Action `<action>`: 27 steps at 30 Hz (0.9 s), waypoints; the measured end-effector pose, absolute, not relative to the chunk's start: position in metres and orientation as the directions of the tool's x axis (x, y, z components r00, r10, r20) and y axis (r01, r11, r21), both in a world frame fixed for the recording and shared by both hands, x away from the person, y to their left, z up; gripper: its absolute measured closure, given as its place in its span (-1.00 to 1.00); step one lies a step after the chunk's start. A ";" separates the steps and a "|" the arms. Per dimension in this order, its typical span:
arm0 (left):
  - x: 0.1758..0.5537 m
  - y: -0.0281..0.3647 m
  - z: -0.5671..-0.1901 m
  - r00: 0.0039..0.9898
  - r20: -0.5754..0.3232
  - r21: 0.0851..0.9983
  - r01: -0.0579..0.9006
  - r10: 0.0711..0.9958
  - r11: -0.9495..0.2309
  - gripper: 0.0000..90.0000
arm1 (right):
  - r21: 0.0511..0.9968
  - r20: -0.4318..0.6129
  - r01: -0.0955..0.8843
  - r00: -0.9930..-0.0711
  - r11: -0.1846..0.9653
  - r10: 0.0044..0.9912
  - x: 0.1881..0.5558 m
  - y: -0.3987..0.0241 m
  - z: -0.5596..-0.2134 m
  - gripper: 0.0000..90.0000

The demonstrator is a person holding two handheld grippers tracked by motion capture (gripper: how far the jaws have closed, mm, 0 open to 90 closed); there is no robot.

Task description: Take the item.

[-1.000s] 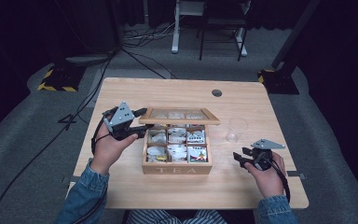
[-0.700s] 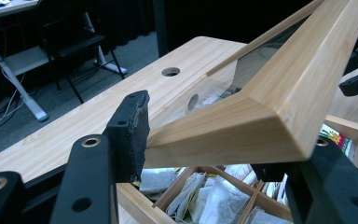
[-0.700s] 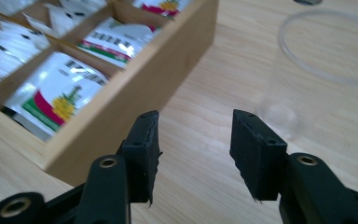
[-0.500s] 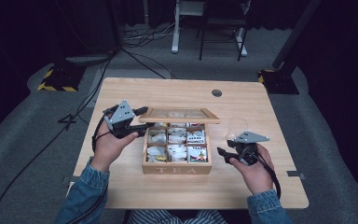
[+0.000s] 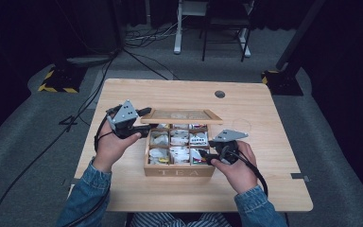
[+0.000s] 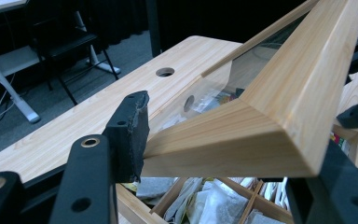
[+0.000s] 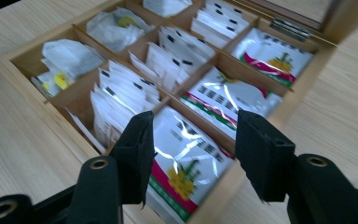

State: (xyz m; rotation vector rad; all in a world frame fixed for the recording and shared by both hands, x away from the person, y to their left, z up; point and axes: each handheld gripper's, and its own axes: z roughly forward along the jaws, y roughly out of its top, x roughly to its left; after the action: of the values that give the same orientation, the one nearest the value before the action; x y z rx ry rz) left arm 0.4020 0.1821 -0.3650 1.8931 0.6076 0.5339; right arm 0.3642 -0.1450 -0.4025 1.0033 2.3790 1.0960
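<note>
High view is showing you working at the wooden table (image 5: 264, 189), where the tea box (image 5: 179, 171) is sitting near the middle with its glass-paned lid (image 5: 181, 116) raised. Your left gripper (image 5: 139, 118) is clamped on the lid's left front corner and is holding it up; in the left gripper view the pad (image 6: 133, 135) is pressing flat against the pale wood of the lid's frame (image 6: 242, 135), and the compartments with their tea bags are showing underneath. Your right gripper (image 5: 208, 158) is hovering at the box's right side, over the front right compartments, with your hand behind it near the table's front right part. In the right gripper view its jaws are standing apart and have just been opening, with nothing pressed between them; they are framing a glossy sachet with a red and green band and a yellow flower (image 7: 186, 163) lying in the nearest compartment. Beside that sachet, white paper packets (image 7: 121, 95) are standing in the next compartment, and more sachets of the same print (image 7: 275, 56) are filling the cells towards the hinge.
</note>
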 end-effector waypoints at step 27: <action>0.400 0.180 -0.368 0.777 0.101 0.917 0.169 0.622 -0.360 0.02 | 0.746 -0.009 0.363 -0.833 0.559 0.554 0.367 -0.041 -0.423 0.06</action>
State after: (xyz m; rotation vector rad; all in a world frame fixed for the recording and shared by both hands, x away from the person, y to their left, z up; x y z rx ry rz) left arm 0.4003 0.1798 -0.3682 1.9140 0.6003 0.5366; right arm 0.3669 -0.0413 -0.4228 0.7651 2.5513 1.1378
